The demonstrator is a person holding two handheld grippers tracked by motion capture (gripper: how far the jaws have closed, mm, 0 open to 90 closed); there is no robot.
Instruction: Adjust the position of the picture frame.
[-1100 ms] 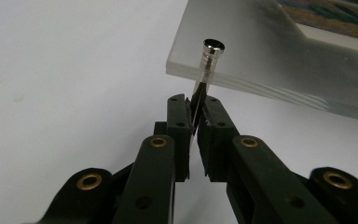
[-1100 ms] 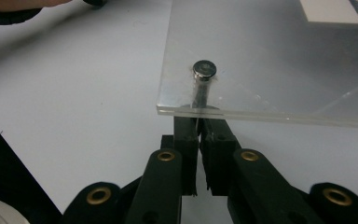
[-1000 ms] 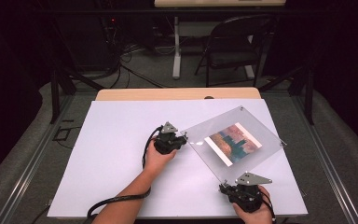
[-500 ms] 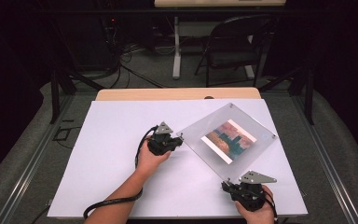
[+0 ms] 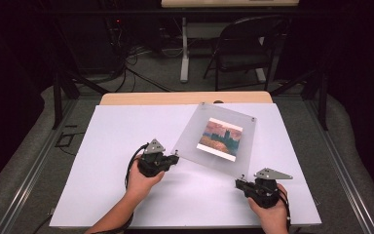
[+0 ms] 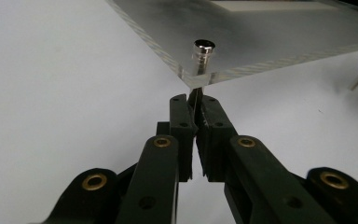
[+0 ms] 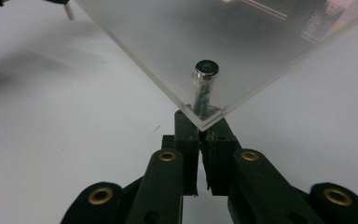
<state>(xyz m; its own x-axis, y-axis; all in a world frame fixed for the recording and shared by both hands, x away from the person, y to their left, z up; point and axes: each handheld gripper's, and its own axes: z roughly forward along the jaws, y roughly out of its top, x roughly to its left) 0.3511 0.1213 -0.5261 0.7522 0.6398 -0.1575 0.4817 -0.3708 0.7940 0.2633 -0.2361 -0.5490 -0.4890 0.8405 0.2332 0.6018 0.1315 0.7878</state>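
My left gripper (image 5: 174,157) is clamped on the metal standoff (image 6: 202,70) at one corner of the clear acrylic frame (image 5: 190,141), and my right gripper (image 5: 240,184) is pinched tight on the standoff (image 7: 204,88) at another corner. Between them I hold the frame, with a painted picture (image 5: 219,139) in its middle, tilted above the white table (image 5: 117,131).

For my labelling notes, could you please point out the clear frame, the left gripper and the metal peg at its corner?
clear frame (image 5: 190,141): high view, bare clear panel.
left gripper (image 6: 195,103): left gripper view, between fingertips.
metal peg (image 6: 203,50): left gripper view, its cap.
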